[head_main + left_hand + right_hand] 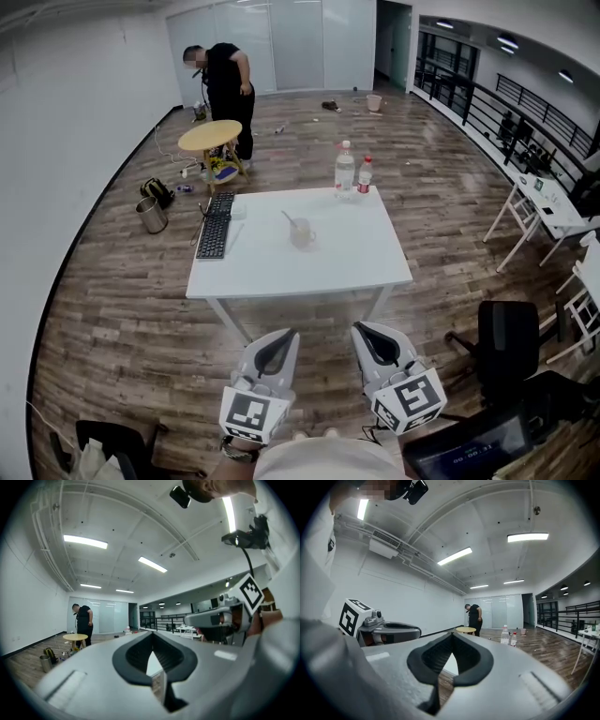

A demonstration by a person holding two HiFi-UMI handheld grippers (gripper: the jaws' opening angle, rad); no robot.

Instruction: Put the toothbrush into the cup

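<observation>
The left gripper (284,337) and the right gripper (364,330) are held low and level, side by side, both pointing at the white table (356,258) \- each with its jaws pressed together on nothing \- while the toothbrush (289,218) leans inside the clear cup (303,234) near the table's middle, well apart from them.

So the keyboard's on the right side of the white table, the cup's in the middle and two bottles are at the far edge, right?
Not quite. The head view shows the keyboard on the left side of the white table. The cup is in the middle and two bottles at the far edge.
</observation>
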